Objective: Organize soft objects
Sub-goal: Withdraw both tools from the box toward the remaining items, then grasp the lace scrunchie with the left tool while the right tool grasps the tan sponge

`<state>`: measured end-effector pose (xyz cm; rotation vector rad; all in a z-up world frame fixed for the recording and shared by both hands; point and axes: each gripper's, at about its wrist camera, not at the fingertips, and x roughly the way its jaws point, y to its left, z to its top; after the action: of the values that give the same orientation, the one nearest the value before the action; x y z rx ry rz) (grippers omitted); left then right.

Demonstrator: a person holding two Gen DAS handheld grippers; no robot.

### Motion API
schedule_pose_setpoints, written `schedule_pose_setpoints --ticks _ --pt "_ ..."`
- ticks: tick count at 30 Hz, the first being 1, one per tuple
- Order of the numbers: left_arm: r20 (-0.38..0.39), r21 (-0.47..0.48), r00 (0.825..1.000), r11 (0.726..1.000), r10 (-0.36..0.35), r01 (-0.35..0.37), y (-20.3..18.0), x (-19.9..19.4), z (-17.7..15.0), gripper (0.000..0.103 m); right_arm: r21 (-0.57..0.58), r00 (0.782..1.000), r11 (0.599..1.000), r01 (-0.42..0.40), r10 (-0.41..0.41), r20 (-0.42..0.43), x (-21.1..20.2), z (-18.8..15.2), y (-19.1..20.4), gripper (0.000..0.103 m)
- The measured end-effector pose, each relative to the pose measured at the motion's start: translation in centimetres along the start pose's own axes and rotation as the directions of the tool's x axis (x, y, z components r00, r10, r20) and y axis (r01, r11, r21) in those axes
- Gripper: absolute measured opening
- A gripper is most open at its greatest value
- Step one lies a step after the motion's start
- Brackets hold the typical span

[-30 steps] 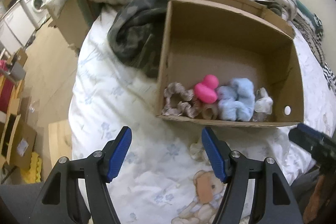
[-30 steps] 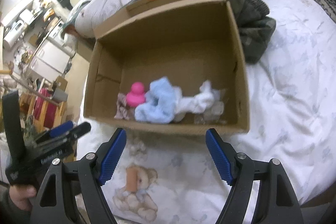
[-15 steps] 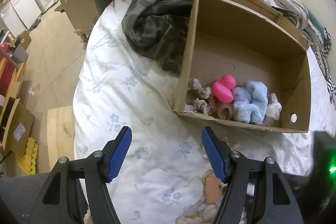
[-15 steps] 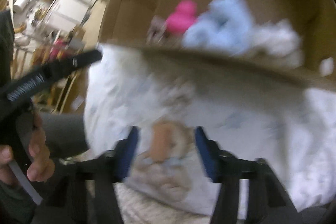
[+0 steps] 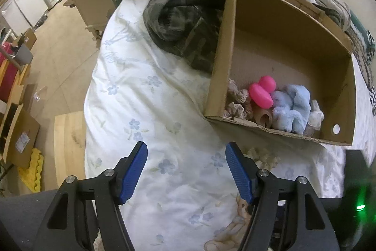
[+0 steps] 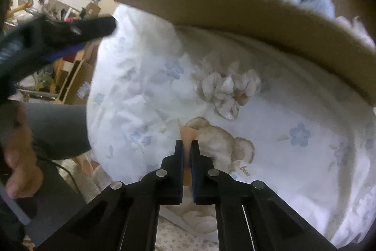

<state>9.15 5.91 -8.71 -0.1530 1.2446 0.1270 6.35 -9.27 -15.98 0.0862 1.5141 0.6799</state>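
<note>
Peach is the colour of the small soft piece (image 6: 187,133) that our right gripper (image 6: 187,145) has pinched between its nearly closed fingers, low on the white bedsheet (image 6: 145,86) over the printed bear. It runs near to far, in line with the fingers. The cardboard box (image 5: 221,62) lies just beyond, far and a bit right, with the pink toy (image 5: 262,92) and blue fluffy toy (image 5: 291,107) inside. A frilly scrunchie (image 6: 226,88) waits between. Our left gripper (image 5: 185,171) hangs wide open and empty, farther away. Half a second ago our right fingers were still apart.
</note>
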Motion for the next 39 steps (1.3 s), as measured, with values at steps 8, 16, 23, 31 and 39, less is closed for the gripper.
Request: schedule_pose_setpoints --ticks 8,16,23,31,39 --pt "-0.093 0.047 0.989 0.992 -0.112 0.117 -4.3 2.2 -1.1 0.066 0.154 0.989 0.987 0.033 -0.054 0.137 -5.5 -1.5 -4.1 0.007" --pt "-0.137 0.165 0.987 0.98 -0.088 0.11 -9.6 5.2 -1.4 0.066 0.288 0.966 0.958 0.003 -0.077 0.246 -9.4 -2.7 -7.6 0.007" --pt "-0.138 0.198 0.989 0.978 -0.044 0.071 -11.3 7.4 -1.2 0.065 0.303 0.968 0.953 0.008 -0.084 0.237 -9.6 -2.3 -8.8 0.007" --pt "-0.128 0.221 0.992 0.975 -0.006 0.035 -9.9 7.7 -1.5 0.009 0.278 0.97 0.96 0.019 -0.086 0.229 -9.1 -2.2 -8.1 0.007" --pt "-0.107 0.2 0.994 0.98 0.017 0.005 -7.9 5.9 -1.6 0.008 0.256 0.972 0.966 0.043 -0.1 0.212 -8.7 -2.0 -7.6 0.007"
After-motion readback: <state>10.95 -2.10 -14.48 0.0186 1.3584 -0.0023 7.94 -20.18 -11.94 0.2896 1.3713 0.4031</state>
